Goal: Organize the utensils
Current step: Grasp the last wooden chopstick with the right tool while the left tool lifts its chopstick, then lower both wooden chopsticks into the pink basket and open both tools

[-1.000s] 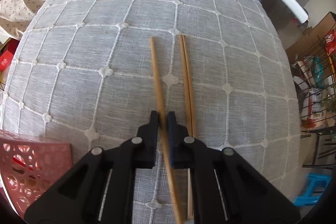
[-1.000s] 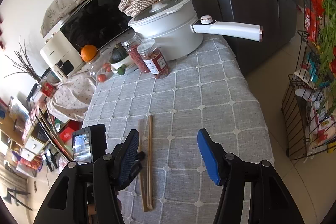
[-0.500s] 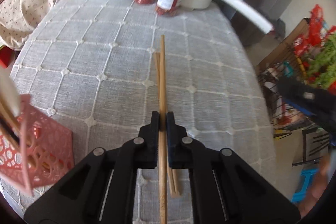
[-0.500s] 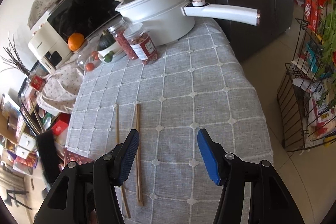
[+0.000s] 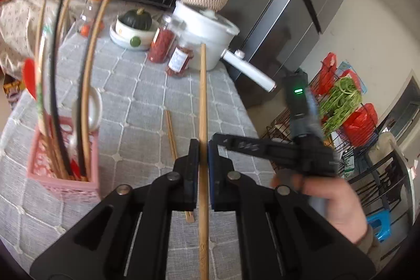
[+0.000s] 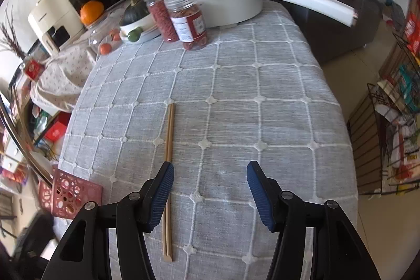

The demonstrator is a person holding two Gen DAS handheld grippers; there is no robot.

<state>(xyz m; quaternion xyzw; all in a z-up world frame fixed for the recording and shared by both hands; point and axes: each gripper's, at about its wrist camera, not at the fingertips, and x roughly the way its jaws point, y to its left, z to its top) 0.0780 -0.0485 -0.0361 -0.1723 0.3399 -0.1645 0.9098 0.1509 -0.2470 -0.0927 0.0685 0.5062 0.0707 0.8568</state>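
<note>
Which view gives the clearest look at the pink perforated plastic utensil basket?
The left wrist view: the pink perforated plastic utensil basket stands whole there, with long utensils upright inside. The right wrist view catches only one corner at its lower left edge.

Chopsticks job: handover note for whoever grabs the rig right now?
Left gripper: shut on one chopstick, lifted off the cloth.
Right gripper: open, empty, above the pair, which lies by its left finger.
Pair lies flat on the tablecloth, side by side. Pink basket at the table's left edge already holds several utensils upright.
Done: one chopstick picked up.
Left: put it in the basket, then likely grab the pair and add it too.
</note>
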